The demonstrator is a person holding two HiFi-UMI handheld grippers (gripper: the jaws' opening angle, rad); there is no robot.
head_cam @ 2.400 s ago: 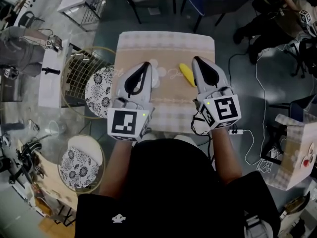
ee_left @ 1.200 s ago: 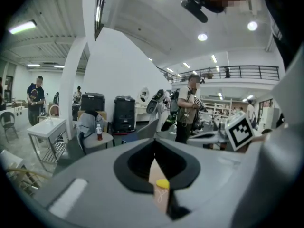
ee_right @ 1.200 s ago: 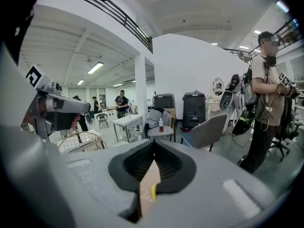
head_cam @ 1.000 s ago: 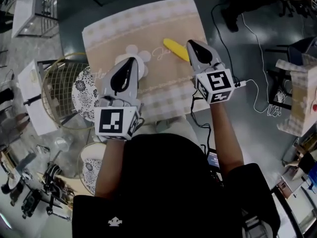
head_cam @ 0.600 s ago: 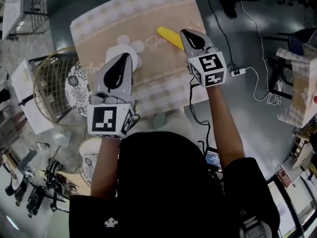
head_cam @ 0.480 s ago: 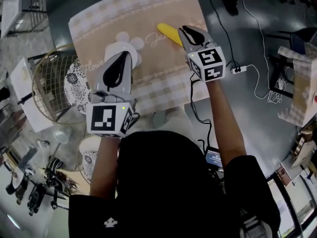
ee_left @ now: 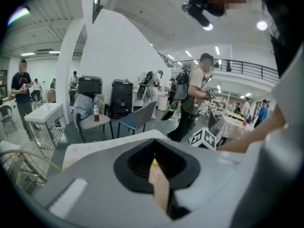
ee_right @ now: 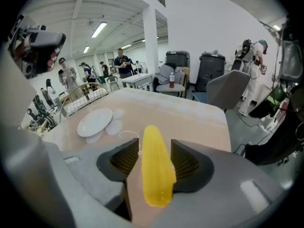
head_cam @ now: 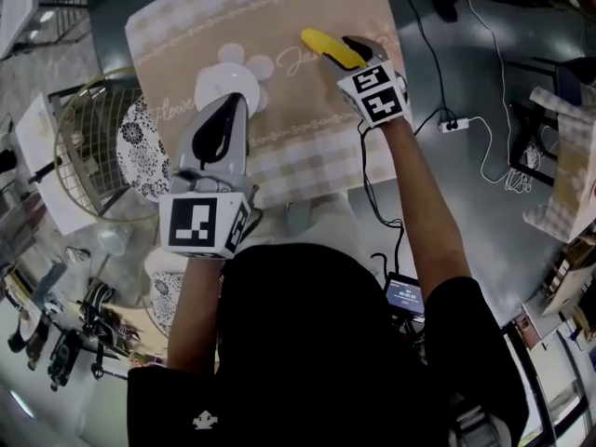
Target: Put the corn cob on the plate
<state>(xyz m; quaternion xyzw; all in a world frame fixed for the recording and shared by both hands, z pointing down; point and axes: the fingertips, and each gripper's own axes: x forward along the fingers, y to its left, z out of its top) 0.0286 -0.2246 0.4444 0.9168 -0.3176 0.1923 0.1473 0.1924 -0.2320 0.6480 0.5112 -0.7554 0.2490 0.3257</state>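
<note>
the grasp is in hand: the corn cob (head_cam: 328,47) lies on the bench (head_cam: 307,128), well right of the plate (head_cam: 226,84), between the right gripper's (ee_right: 154,148) fingers, which have just been opening and stand spread beside it. closing on it is called for next. the left gripper's (head_cam: 237,102) fingers are pressed together.

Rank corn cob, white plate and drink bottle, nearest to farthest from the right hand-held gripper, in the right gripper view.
1. corn cob, between jaws that have just been opening.
2. white plate, left on the table.
3. drink bottle, far background.
</note>
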